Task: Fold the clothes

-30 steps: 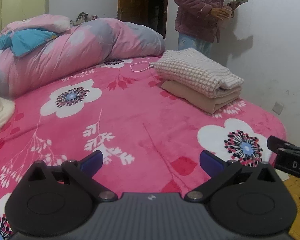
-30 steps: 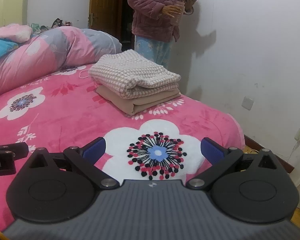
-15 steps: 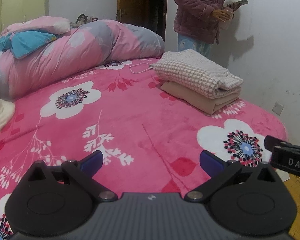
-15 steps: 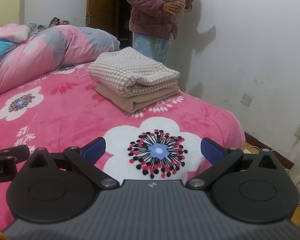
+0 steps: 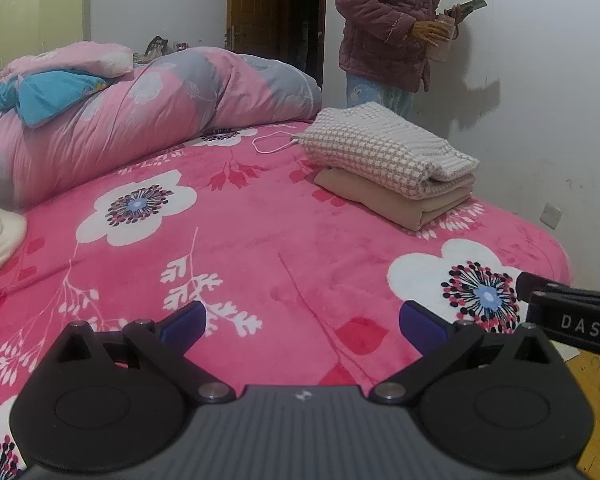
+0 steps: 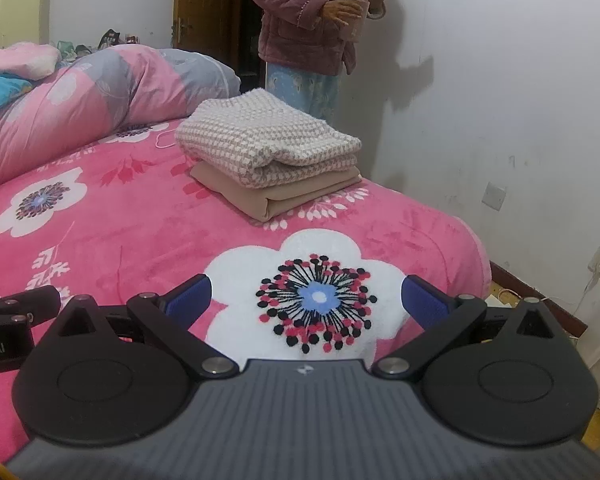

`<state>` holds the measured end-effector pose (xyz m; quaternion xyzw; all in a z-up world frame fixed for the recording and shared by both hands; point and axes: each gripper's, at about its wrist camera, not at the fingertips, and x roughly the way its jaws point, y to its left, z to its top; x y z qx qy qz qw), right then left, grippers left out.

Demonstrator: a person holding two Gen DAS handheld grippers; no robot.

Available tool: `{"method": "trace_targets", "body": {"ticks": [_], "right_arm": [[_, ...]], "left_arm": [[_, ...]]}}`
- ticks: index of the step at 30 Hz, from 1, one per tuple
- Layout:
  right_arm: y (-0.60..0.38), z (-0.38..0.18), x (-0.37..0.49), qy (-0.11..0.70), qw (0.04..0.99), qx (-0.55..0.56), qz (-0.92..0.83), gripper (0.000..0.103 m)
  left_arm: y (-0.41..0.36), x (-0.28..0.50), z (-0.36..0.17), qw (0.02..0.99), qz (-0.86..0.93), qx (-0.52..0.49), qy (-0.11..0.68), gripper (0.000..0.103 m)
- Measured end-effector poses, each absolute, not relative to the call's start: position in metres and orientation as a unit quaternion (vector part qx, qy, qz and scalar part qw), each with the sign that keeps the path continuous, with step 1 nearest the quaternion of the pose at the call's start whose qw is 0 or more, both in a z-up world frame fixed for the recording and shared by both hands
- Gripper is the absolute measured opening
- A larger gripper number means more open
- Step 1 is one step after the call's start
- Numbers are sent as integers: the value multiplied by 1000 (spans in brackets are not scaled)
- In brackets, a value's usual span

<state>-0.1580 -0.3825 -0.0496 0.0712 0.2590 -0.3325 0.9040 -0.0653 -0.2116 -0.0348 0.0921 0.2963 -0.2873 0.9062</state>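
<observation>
Two folded garments (image 5: pixel 392 168) stacked, one quilt (image 5: pixel 140 112), one person (image 5: pixel 384 24), two claws (image 5: pixel 302 320), one bed (image 5: pixel 260 240)

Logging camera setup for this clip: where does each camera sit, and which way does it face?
Left wrist: on the left gripper, looking forward over the pink bed cover; its open blue fingers show, and the right gripper juts in at the right edge.
Right wrist: on the right gripper, facing the bed's corner and wall; open fingers show, with the left gripper at the left edge.
Shared: the folded checked sweater on a folded beige garment, and a standing person.
</observation>
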Motion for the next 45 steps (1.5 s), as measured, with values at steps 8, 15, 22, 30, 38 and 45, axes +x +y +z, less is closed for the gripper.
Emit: {"method": "trace_targets", "body": {"ticks": [8, 15, 22, 30, 38, 45], "right_arm": [[-383, -49, -158, 260, 902, 75, -337, 102], [-385, -51, -156, 265, 897, 81, -344, 102], [-383, -50, -153, 268, 897, 79, -343, 102], [-382, -50, -150, 272, 896, 73, -344, 102], [-383, -51, -148, 277, 893, 74, -347, 102], [-381, -52, -147, 279, 893, 73, -346, 102]], "left_arm": [[-211, -64, -34, 907, -286, 88, 297, 103], [-211, -63, -32, 908, -283, 86, 296, 103], [-210, -60, -31, 908, -283, 85, 296, 103], [-208, -58, -31, 908, -284, 83, 295, 103], [-207, -56, -31, 908, -283, 80, 299, 103], [-206, -56, -32, 908, -282, 79, 301, 103]]}}
